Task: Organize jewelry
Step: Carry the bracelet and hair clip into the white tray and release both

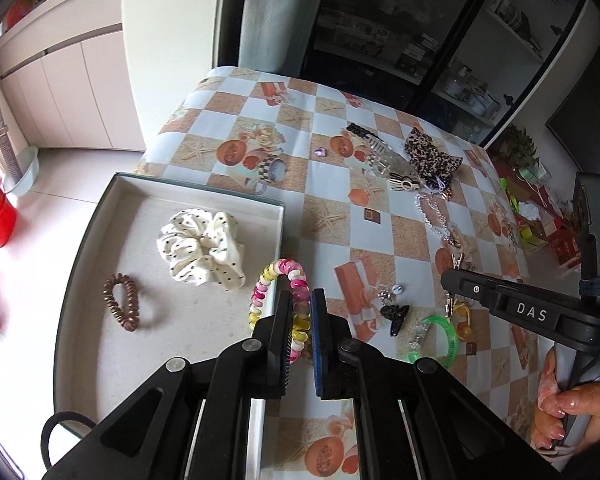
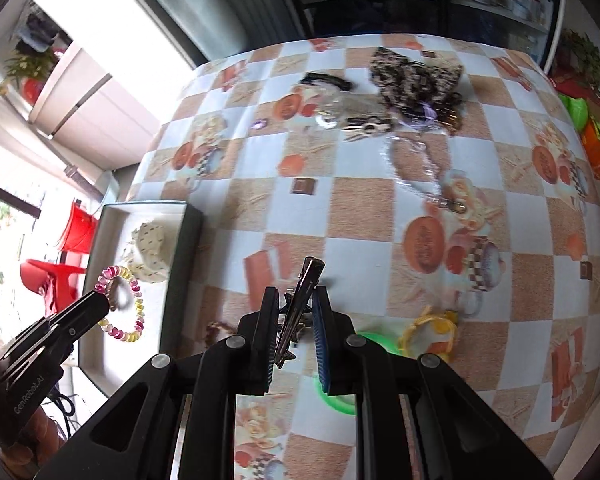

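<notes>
On my left sits the shallow tray [image 1: 80,248], pale inside with a dark rim, at the table's [image 1: 332,184] near corner; in it I see a white dotted scrunchie [image 1: 200,248] and, nearer the left wall, a brown coil hair tie [image 1: 121,302], the two apart from each other; my left gripper [image 1: 300,332] is clamped on a spiral bracelet [image 1: 278,300] of pink, yellow and white loops, held up over the tray's right rim; from the right wrist view the same bracelet [image 2: 121,304] hangs in front of the tray's inside; my right gripper [image 2: 294,332] is pinched on a slim silver hair clip [image 2: 300,304], which stands tilted up between the pads above the checked tablecloth; loose pieces lie farther back, among them a leopard-print bow [image 1: 430,152] and a clear bead chain [image 1: 434,212]; a green bangle [image 1: 440,336] lies near my grippers.
</notes>
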The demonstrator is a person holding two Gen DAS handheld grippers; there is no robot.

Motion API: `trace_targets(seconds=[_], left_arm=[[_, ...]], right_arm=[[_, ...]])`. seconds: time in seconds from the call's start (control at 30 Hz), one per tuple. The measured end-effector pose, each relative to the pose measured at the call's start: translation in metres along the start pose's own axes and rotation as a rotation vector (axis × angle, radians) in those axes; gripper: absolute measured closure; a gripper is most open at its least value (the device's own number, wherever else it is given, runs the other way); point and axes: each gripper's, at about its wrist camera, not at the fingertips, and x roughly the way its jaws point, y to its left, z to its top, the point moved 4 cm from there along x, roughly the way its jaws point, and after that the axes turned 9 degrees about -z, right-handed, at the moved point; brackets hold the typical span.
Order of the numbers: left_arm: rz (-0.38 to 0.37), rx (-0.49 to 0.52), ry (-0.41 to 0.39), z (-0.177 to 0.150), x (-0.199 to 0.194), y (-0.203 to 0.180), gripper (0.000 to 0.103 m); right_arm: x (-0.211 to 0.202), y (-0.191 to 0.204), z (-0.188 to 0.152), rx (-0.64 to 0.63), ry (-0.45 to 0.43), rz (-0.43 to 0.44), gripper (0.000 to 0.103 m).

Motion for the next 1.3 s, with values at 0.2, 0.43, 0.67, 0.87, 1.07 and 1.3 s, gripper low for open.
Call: trace_targets(seconds=[0.2,0.43,0.67,0.87,1.07,1.3], left_arm=[[0.043,-0.066,-0.014,-0.014,-0.021,0.045,0.092],[0.099,-0.130,-0.018,-0.031,-0.034,0.090,0.092],[0.141,-0.198,0.012,-0.050,-0.026,0.131,0.092],[0.175,-0.208,0.040,-0.061,-0.011,0.152,0.092],[0.172,-0.241,0.057,-0.067,0.004,0.161,0.092],[0.212,-0.230,0.087,-0.073,0.018,0.164,0.092]], right_arm=[[0.005,0.056,-0.001,-0.085,0.008,0.040,0.085],[0.017,0.122,-0.003,-0.189,0.031,0.088,0.085],[0.037,0.185,-0.002,-0.284,0.061,0.139,0.085],[0.058,0.224,0.001,-0.356,0.078,0.162,0.085],[0.086,0.247,0.010,-0.379,0.097,0.160,0.085],[0.119,0.258,0.010,-0.398,0.138,0.139,0.085]])
